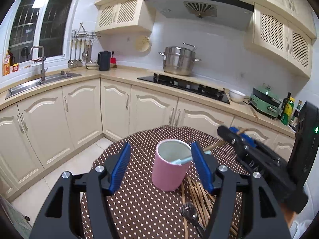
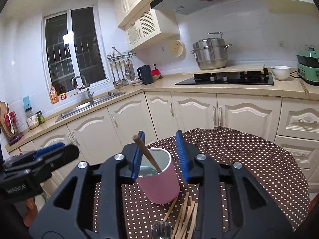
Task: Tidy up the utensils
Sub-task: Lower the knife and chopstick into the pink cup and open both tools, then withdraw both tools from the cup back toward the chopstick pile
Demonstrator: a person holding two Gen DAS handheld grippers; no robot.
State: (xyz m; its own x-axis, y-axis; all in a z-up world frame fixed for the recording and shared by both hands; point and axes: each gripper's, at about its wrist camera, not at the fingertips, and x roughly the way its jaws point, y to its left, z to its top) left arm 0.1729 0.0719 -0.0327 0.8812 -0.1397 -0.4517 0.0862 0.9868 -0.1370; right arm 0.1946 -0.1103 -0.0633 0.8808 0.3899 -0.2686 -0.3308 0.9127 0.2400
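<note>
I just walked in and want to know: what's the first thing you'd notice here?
The pink cup stands out first, upright on the brown polka-dot tablecloth, with a chopstick leaning inside it. Both grippers, left and right, hang open around it. Beside the cup's base lie a heap of wooden chopsticks and a metal spoon.
</note>
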